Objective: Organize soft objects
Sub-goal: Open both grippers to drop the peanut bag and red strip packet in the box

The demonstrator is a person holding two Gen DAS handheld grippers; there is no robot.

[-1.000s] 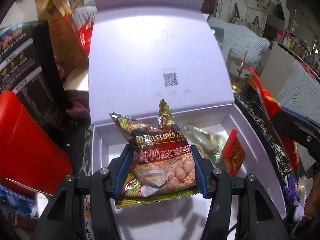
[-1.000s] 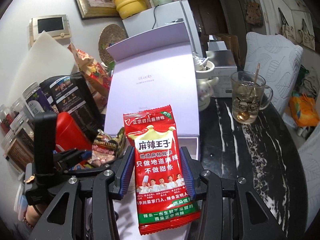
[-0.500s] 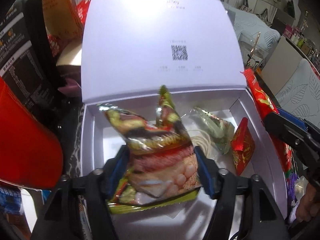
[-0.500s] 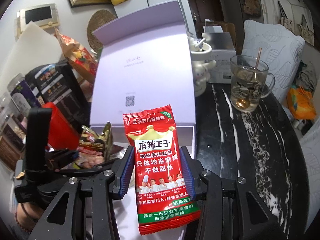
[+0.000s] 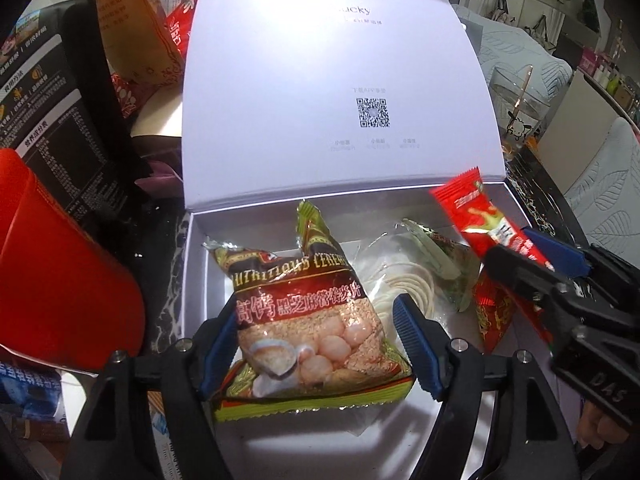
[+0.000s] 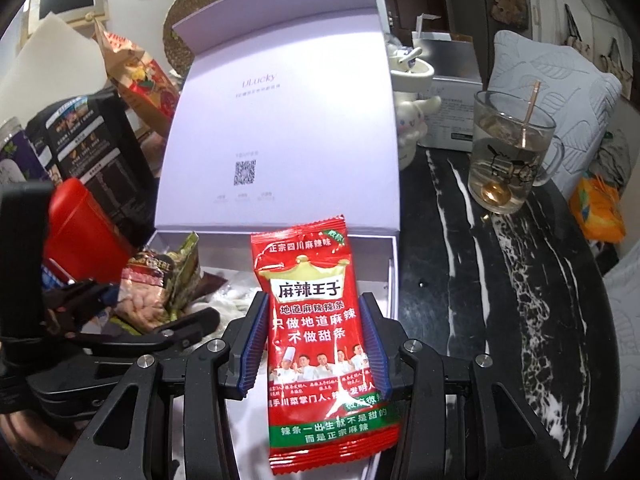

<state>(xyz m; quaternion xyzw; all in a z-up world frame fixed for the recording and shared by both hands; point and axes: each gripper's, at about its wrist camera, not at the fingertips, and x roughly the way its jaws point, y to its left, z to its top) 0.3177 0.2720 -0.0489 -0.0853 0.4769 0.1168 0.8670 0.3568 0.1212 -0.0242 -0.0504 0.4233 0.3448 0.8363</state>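
Observation:
A white box (image 5: 196, 264) stands open with its lid (image 5: 332, 80) up. My left gripper (image 5: 314, 330) is open around a cereal packet (image 5: 304, 320) that lies on the box floor; a gap shows beside the right finger. My right gripper (image 6: 314, 340) is shut on a red spicy-strip packet (image 6: 316, 328) and holds it over the right part of the box (image 6: 394, 264); it also shows in the left wrist view (image 5: 492, 224). A green-clear packet (image 5: 444, 260) and a small red packet (image 5: 490, 312) lie in the box.
A red container (image 5: 60, 292) and a black package (image 5: 60, 120) stand left of the box. A glass mug with a spoon (image 6: 508, 160), a white figurine cup (image 6: 412, 96) and a white carton (image 6: 452, 120) stand on the black marble table (image 6: 480, 280) at right.
My left gripper has lowered the cereal packet into the box and opened its jaws. My right gripper has moved forward over the box with the red packet.

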